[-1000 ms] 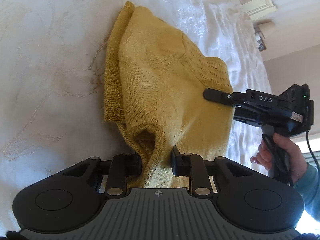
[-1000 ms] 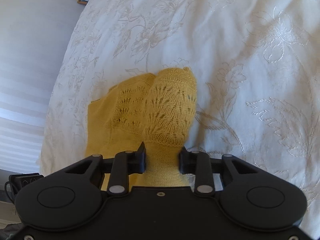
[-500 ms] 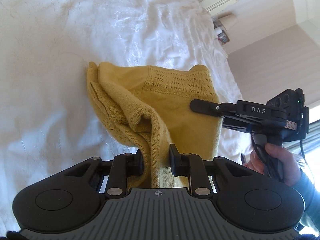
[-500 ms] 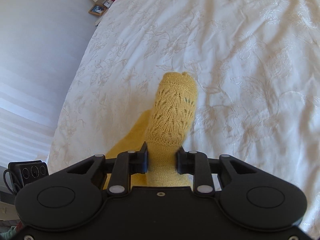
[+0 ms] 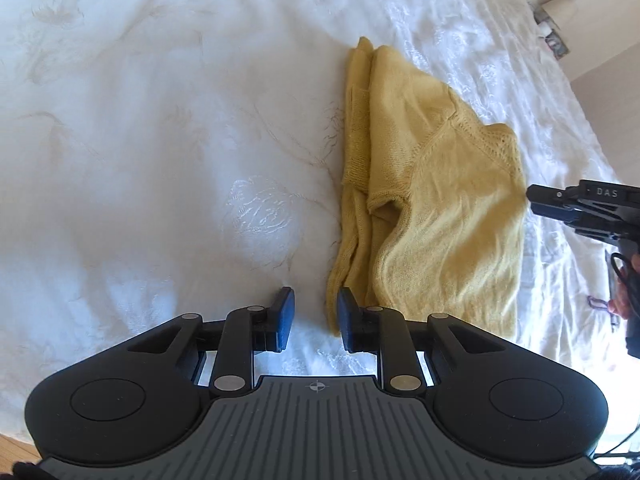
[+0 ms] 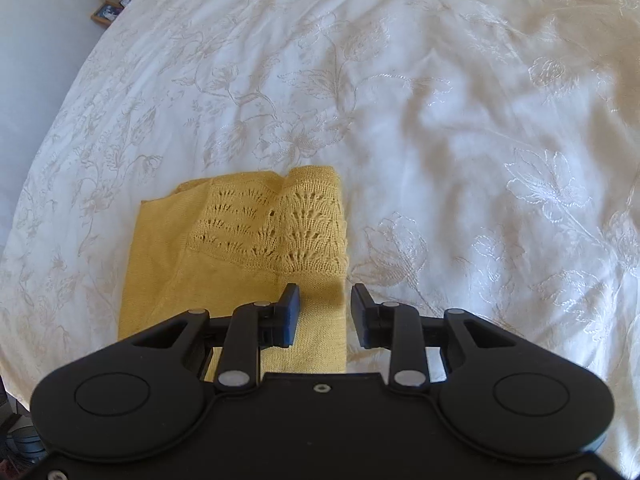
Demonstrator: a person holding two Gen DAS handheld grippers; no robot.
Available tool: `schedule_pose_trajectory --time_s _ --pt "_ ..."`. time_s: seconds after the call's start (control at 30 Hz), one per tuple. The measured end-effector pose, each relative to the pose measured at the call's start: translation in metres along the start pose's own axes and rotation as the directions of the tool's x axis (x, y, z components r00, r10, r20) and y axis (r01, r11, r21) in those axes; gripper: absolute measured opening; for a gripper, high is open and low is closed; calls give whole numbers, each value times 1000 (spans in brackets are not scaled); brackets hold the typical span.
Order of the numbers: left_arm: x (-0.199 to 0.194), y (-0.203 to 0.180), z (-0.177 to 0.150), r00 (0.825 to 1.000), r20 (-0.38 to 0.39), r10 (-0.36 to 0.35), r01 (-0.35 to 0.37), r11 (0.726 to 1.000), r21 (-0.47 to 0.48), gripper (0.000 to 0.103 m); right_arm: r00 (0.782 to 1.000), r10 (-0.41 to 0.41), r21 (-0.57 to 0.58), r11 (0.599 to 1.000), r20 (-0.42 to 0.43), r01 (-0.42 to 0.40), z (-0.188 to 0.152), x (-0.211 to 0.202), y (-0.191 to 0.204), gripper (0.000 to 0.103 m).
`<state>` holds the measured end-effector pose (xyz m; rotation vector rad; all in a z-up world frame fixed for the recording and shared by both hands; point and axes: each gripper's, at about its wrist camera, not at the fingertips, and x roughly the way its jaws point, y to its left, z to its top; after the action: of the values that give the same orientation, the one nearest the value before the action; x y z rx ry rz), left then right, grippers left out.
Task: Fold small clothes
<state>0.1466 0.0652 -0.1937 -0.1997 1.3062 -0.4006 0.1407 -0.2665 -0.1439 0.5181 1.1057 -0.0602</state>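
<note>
A small yellow knit sweater (image 5: 432, 200) lies folded flat on the white embroidered bedspread (image 5: 160, 120). My left gripper (image 5: 314, 312) is open and empty, just off the sweater's near left corner. My right gripper (image 6: 324, 312) is open and empty, above the sweater's right edge, where the lace-knit part (image 6: 288, 224) shows. In the left wrist view the right gripper (image 5: 536, 196) sits beside the sweater's right edge, held by a hand.
The bedspread (image 6: 440, 120) spreads wide around the sweater. A nightstand with framed photos (image 6: 110, 8) stands beyond the bed's far left edge. Wall and headboard trim (image 5: 560, 0) lie at the far right. Wooden floor (image 5: 12, 444) shows at the lower left.
Both grippers have let go of the sweater and opened. The sweater, lifted and bunched before, now lies flat and folded on the bed. Both grippers have drawn back from it.
</note>
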Motion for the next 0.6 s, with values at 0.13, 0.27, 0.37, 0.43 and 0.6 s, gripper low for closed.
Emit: schedule_pose_trajectory --time_s 0.13,0.27,0.37,0.43,0.6 --pt "-34 -19 -1 991 134 19 -34 994 104 37 997 27 -19 999 69 -26 -14 -21 -3 63" --pt "-33 -44 21 978 209 -17 -17 988 157 55 994 49 -45 998 101 -45 -31 -37 -1 71" --pt "-17 -56 46 975 220 -46 15 990 142 55 994 58 -68 996 93 -52 -39 -42 3 71" --pt "-1 -65 63 977 210 -41 7 987 160 55 994 53 -87 995 99 -45 -43 -44 7 71" --pt "27 -69 94 984 177 -23 -13 980 198 55 993 60 -71 996 105 -53 -46 -44 11 75"
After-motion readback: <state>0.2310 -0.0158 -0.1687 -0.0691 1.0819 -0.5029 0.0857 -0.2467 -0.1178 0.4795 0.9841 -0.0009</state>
